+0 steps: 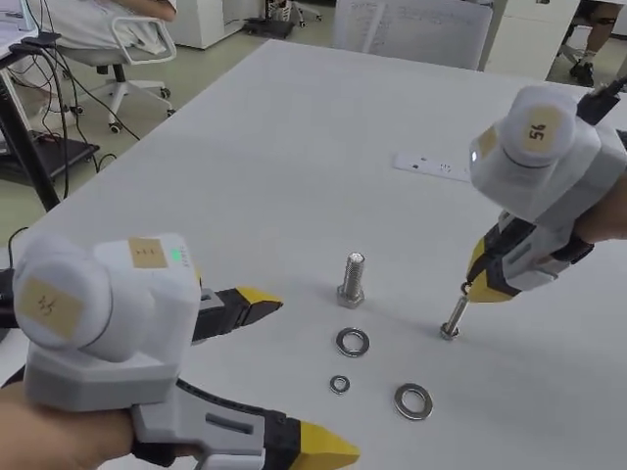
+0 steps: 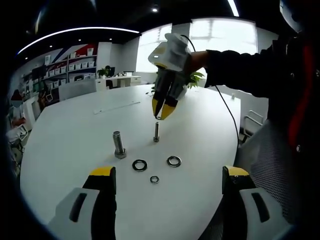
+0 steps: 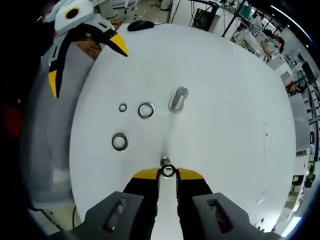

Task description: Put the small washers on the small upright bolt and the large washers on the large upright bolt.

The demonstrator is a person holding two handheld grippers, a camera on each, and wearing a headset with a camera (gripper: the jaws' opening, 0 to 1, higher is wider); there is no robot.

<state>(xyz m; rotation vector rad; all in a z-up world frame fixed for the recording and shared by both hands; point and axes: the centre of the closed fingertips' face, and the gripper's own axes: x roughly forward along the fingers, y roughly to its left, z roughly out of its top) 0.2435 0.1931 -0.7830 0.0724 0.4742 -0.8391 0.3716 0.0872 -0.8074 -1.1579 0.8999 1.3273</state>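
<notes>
Presently a small washer [image 3: 168,171] is pinched in the narrow right gripper [image 3: 168,174] just above the top of the small bolt [image 1: 454,318], while the left gripper [image 2: 168,172] is held wide and empty. Should the hole be misaligned or the bolt nudged, the washer could be dropped beside it or the bolt toppled. The bolt's long axis is set near vertical on the table [image 1: 294,147], threaded end up

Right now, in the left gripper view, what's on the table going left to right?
large bolt → first large washer → small bolt → second large washer. The loose small washer and the right claw line up with the small bolt, so both are left out.
</notes>
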